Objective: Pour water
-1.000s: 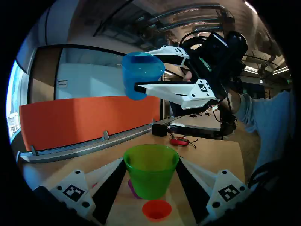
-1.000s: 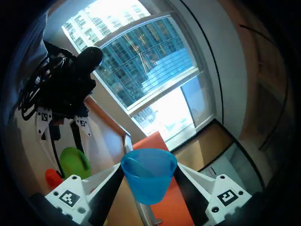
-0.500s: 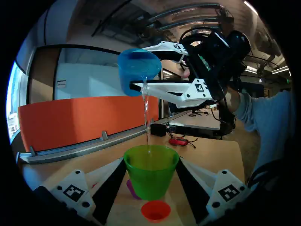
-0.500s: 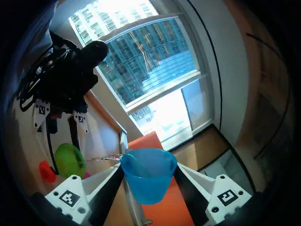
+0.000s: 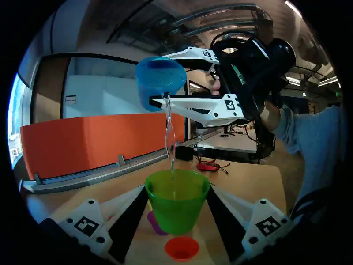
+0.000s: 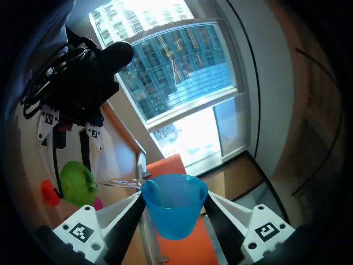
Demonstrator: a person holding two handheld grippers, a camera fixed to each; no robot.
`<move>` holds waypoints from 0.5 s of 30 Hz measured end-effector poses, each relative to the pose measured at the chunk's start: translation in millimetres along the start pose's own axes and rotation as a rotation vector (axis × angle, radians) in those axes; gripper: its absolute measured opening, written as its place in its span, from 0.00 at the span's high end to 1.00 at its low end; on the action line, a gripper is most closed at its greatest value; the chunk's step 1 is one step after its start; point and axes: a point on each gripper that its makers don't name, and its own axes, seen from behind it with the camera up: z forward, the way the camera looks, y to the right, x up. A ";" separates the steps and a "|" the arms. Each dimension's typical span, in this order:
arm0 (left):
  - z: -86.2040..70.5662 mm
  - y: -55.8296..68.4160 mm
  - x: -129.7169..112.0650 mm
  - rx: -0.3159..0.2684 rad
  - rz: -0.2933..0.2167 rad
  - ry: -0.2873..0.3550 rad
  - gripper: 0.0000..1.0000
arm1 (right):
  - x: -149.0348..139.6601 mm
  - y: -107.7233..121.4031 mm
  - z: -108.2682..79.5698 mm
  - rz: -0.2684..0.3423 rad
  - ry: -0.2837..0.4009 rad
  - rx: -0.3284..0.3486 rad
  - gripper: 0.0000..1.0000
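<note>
Left hand-held gripper (image 5: 176,191) clamps green cup (image 5: 176,207), upright over wooden tabletop (image 5: 247,181). Right hand-held gripper (image 6: 174,196) grips tilted blue cup (image 6: 174,212) high above it; water stream (image 5: 168,132) falls into green cup. Small red cup (image 5: 182,248) near. Orange partition (image 5: 97,139) far left. Big window (image 6: 185,79), towers outside.

Right claw (image 6: 174,203) high and tipped; left claw (image 5: 176,196) low; both clamped
</note>
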 end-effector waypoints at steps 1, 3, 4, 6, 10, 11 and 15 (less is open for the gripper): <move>0.2 0.0 0.0 0.000 0.000 0.000 0.13 | 0.3 0.6 0.0 -0.005 0.001 -0.001 0.09; 0.5 0.1 0.1 0.000 0.001 0.000 0.13 | 0.8 1.8 0.0 -0.014 0.002 -0.003 0.09; 0.6 0.2 0.4 0.000 0.001 0.000 0.13 | 1.1 2.6 0.2 -0.019 0.002 -0.004 0.09; 0.8 0.5 1.0 0.000 0.002 -0.001 0.13 | 1.7 4.1 0.5 -0.029 0.002 -0.006 0.09; 0.6 1.6 1.7 0.000 0.004 0.000 0.13 | 3.0 7.3 1.0 -0.053 0.003 -0.010 0.09; 0.6 1.7 1.6 -0.001 0.004 0.001 0.12 | 3.1 7.9 1.2 -0.059 0.004 -0.011 0.09; 0.7 1.1 1.5 -0.001 0.004 0.001 0.13 | 3.0 10.4 1.8 -0.084 0.003 -0.011 0.09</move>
